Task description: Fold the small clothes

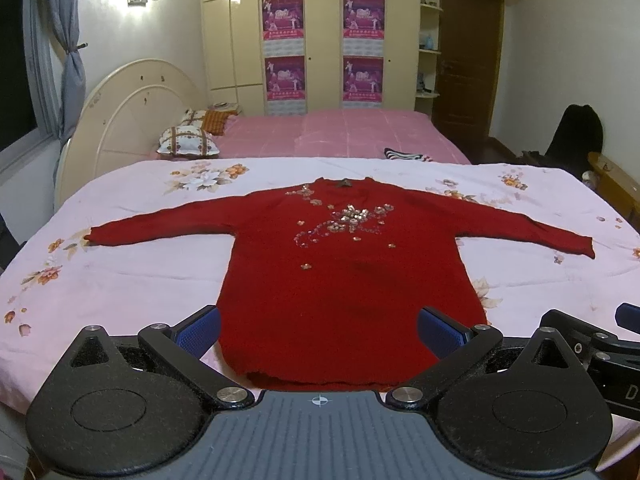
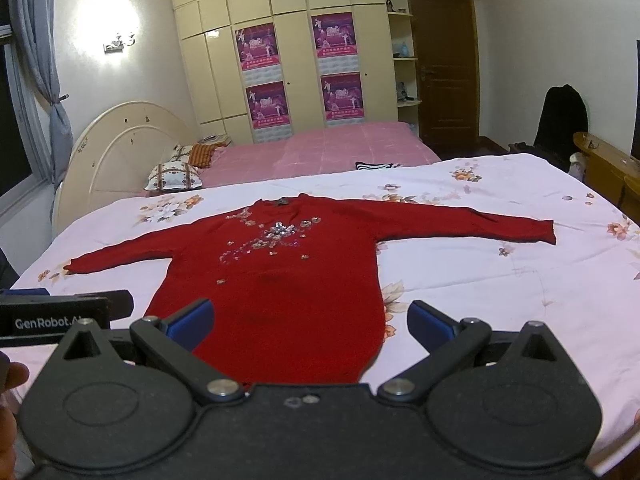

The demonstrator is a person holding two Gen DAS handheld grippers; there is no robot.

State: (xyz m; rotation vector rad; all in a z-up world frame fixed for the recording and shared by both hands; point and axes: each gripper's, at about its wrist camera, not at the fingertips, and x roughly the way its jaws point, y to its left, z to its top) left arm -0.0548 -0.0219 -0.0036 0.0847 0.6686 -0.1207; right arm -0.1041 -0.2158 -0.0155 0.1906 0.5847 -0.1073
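A red long-sleeved sweater (image 1: 340,264) with sequin flowers on the chest lies flat and face up on a pink floral sheet (image 1: 140,264), both sleeves spread out sideways, hem toward me. My left gripper (image 1: 320,328) is open and empty above the hem, its blue pads on either side of the body. My right gripper (image 2: 310,326) is open and empty, over the sweater (image 2: 280,280) near its lower right edge. The right gripper's body shows at the right edge of the left wrist view (image 1: 600,352); the left one shows in the right wrist view (image 2: 60,316).
Behind the sheet lies a pink bed (image 1: 340,132) with pillows (image 1: 188,140) and a rounded headboard (image 1: 132,120). A striped cloth (image 1: 406,155) lies at the sheet's far edge. A wardrobe, a door and a dark chair (image 1: 576,136) stand beyond.
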